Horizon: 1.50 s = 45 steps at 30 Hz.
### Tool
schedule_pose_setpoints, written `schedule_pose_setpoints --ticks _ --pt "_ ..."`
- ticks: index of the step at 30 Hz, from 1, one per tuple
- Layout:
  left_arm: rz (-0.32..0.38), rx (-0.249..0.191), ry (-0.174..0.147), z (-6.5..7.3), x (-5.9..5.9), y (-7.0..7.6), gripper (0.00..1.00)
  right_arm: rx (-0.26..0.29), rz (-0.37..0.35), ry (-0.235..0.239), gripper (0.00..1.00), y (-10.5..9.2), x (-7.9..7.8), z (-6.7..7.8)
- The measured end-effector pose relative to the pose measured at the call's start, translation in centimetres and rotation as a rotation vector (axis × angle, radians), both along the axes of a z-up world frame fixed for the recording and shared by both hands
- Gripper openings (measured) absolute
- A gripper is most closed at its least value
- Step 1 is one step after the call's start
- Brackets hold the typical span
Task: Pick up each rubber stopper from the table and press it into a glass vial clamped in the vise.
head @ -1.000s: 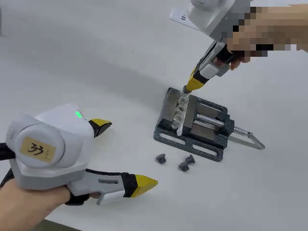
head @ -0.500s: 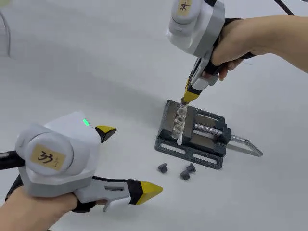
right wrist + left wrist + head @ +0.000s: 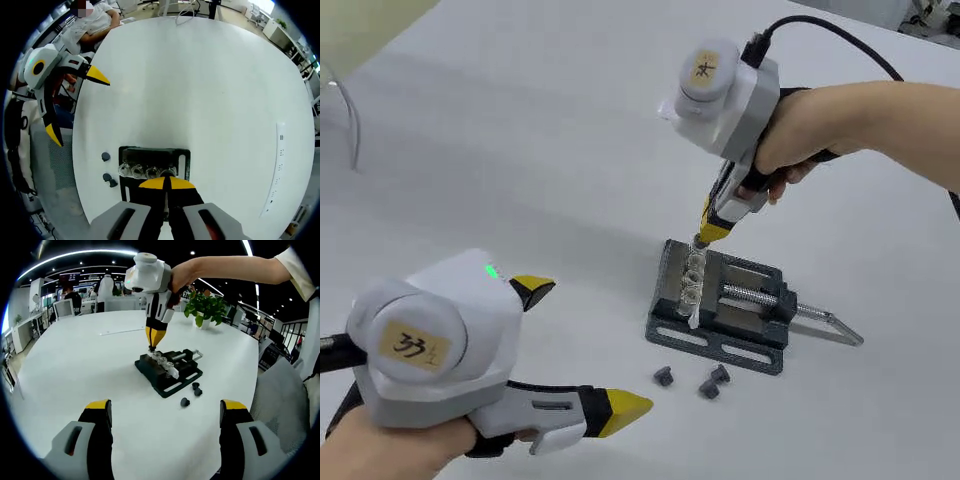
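3 dark rubber stoppers (image 3: 664,376) lie near a black vise (image 3: 760,322) clamping clear vials (image 3: 692,287).

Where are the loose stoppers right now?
Head view, lower centre: three stoppers lie on the table just in front of the vise.

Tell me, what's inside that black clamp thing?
A row of clear glass vials stands clamped in the vise. The shut right tongs cover the end vial's mouth, hiding anything in it.
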<state>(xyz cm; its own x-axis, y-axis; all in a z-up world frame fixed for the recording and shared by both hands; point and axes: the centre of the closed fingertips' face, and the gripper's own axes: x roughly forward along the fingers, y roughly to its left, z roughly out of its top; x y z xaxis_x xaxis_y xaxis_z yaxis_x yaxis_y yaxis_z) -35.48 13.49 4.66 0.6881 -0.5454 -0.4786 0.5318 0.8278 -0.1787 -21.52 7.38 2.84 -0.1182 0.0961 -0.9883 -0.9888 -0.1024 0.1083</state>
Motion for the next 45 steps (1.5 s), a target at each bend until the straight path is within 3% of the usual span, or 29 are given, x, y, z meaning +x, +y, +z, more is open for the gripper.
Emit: schedule_pose_setpoints --ticks 9,13,16,19,22,31,37,45 --pt "-0.004 0.011 -0.007 0.1 -0.4 0.2 0.88 0.014 -0.001 -0.015 0.0 -0.2 -0.1 0.1" --pt "-0.008 0.012 -0.006 0.1 -0.6 0.2 0.88 0.009 0.007 -0.048 0.03 -1.3 0.2 0.3" --pt "-0.012 0.012 -0.004 0.0 -0.6 0.0 0.88 0.073 -0.049 -0.037 0.09 -1.4 0.2 0.8" --pt "-0.021 0.013 -0.006 0.1 -0.5 -0.2 0.88 0.12 -0.048 -0.019 0.17 -1.8 -0.5 1.3" --pt "-0.027 0.009 -0.009 0.2 -0.3 -0.5 0.88 0.204 -0.069 -0.018 0.26 -1.6 -1.2 1.8" --pt "-0.047 0.008 -0.02 0.5 -0.1 -1.0 0.88 0.328 -0.101 -0.031 0.5 -1.6 -3.3 2.0" --pt "-0.054 0.015 -0.022 0.5 -0.1 -1.0 0.88 0.415 -0.117 -0.06 0.53 -1.8 -4.3 2.3" --pt "-0.059 0.015 -0.022 0.5 -0.2 -1.1 0.88 0.454 -0.107 -0.052 0.49 -3.0 -7.2 1.4"
